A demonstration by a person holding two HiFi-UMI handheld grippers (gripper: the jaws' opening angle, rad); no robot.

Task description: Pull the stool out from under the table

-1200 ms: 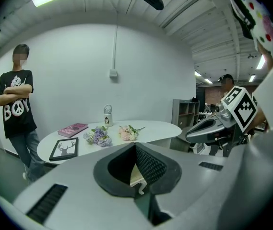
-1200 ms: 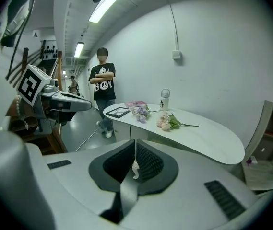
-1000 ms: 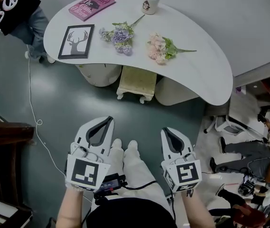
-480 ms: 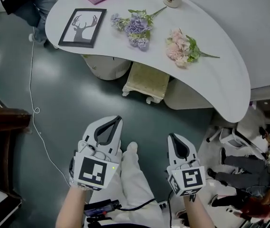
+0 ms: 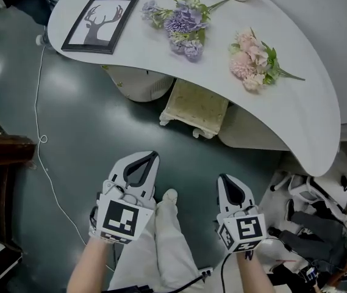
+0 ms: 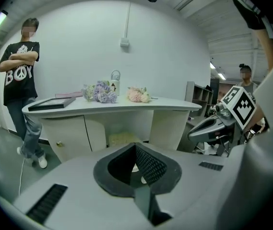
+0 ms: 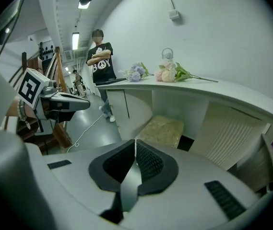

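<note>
Head view: the pale yellow cushioned stool with white legs (image 5: 196,104) is seen tucked partly under the curved white bench (image 5: 295,121). Well short of it, over the dark green floor (image 5: 82,121), the left gripper (image 5: 149,160) and right gripper (image 5: 227,180) are held side by side, fingers closed on nothing.

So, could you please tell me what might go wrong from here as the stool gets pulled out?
The stool sits between two pedestals of the table, so a skewed pull could catch it on one. The left gripper and right gripper are shut and short of it; they must open first. A white cable on the floor might trip a backward step.
</note>
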